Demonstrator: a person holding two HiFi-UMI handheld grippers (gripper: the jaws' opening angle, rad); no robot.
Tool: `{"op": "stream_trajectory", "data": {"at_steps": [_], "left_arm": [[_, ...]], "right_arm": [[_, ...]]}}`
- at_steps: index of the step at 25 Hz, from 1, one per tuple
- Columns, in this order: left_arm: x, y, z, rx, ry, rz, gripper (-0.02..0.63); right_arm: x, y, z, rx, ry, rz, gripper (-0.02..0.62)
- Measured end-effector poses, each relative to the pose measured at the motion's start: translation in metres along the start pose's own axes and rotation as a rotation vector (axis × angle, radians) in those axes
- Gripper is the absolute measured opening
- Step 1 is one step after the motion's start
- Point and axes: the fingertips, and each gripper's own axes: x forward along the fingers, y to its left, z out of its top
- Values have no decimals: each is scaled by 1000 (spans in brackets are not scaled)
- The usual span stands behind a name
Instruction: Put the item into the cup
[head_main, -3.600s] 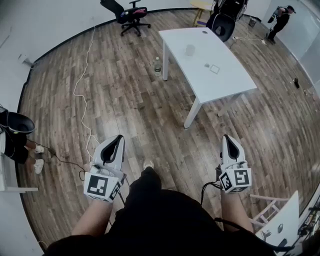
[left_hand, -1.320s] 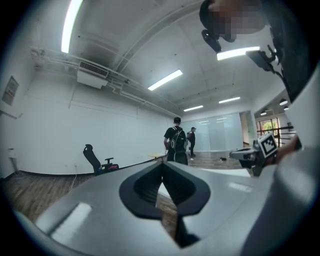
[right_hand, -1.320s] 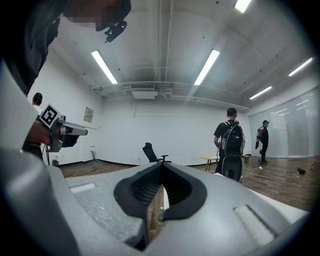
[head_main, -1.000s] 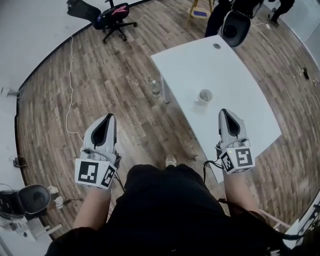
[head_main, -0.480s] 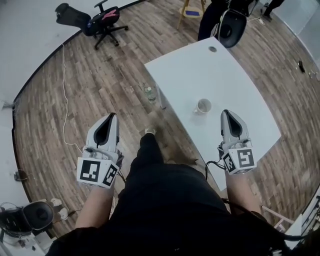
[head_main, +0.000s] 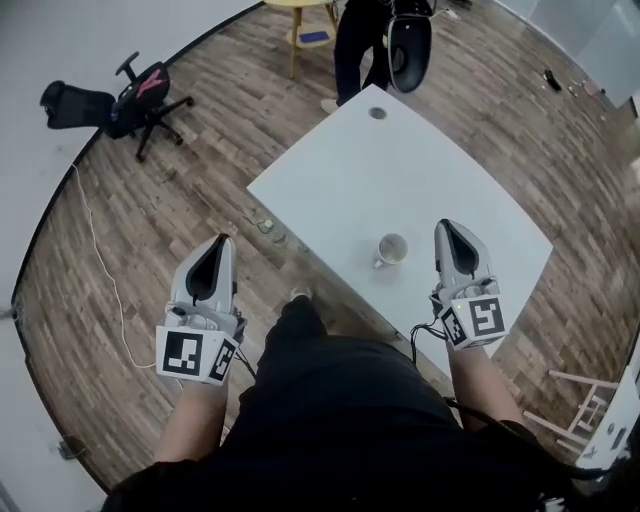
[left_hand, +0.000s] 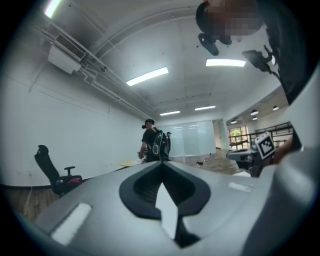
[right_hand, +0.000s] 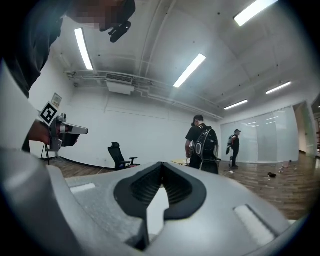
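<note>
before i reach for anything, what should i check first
1. Cup upright on the table: ok.
2. Item in sight: not ok, none shows on the table.
3. Inside of the cup free: cannot tell.
4. Left gripper empty: ok, jaws together, over the floor.
5. Right gripper empty: ok, jaws together, beside the cup.
6. Person at the far end, away from the cup: ok.

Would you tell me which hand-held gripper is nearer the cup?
The right hand-held gripper, over the white table beside the cup; the left hand-held gripper is out over the wooden floor.
</note>
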Motion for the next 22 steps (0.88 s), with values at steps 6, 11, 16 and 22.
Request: {"op": "stream_trajectory", "data": {"at_steps": [6,11,16,22], "left_arm": [[76,15,3,23,-5,-201,-2],[122,13,-1,4,-10,-348,-2],[159,-1,1,-11,-13,-497,-2],[195,-17,-5,-37,-1,-669,-2]], "right_arm": [[10,-17,-5,13,32,-184,2],[4,-26,-6,9,69,-321,2],[-12,-36,9,3,86,-465,2],[-25,-30,14,3,120,-615,2]]}}
